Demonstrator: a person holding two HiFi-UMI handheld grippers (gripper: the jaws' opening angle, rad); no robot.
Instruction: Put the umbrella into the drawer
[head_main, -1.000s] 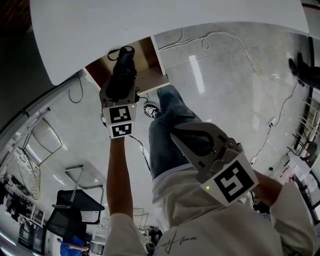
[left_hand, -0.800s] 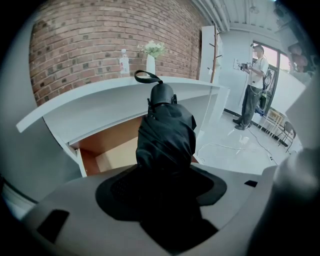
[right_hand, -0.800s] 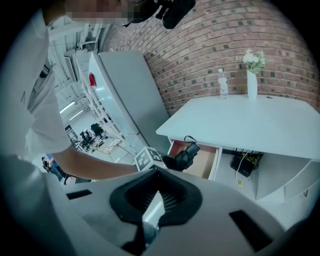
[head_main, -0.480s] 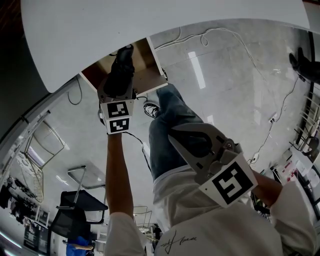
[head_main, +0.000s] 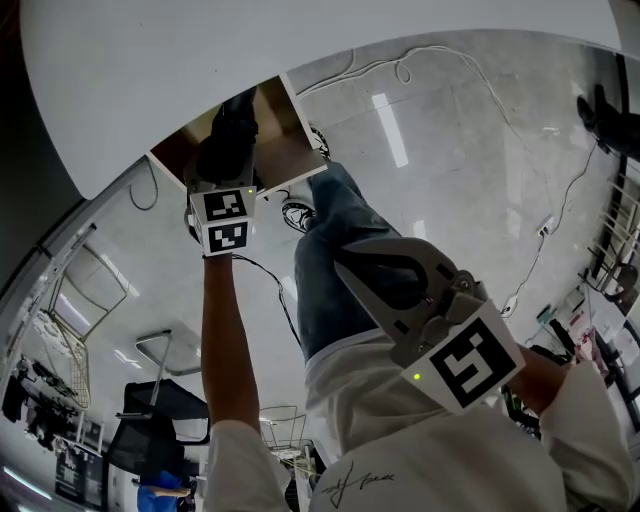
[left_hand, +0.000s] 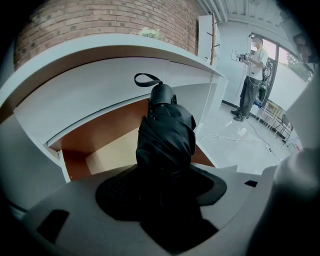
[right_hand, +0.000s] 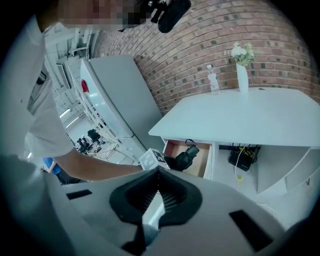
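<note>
A folded black umbrella (left_hand: 166, 135) is clamped between the jaws of the left gripper (left_hand: 162, 172), which are closed on its lower body. The umbrella is pointed into an open drawer (left_hand: 95, 150) under the white worktop (left_hand: 115, 50), with its handle end and strap loop (left_hand: 145, 78) toward the drawer's back. Bare brown bottom and side walls of the drawer are seen beside the umbrella. Whether the umbrella touches the drawer bottom cannot be told.

In the head view, the left gripper (head_main: 222, 170) is held at the drawer's front edge, and the umbrella (head_main: 232, 135) is seen lying over the drawer (head_main: 285, 125) below the worktop's (head_main: 200, 70) rim. The right gripper (head_main: 352, 272) is held well apart from the drawer, close to the person's body.

In the right gripper view, the jaws of the right gripper (right_hand: 158, 175) are seen brought together at their tips, with nothing held between them. Beyond them the drawer (right_hand: 173, 148) is seen pulled out with the umbrella (right_hand: 186, 158) in its opening. On the worktop (right_hand: 250, 117) a white vase with flowers (right_hand: 242, 75) and a bottle (right_hand: 213, 82) are seen standing near the brick wall.
</note>
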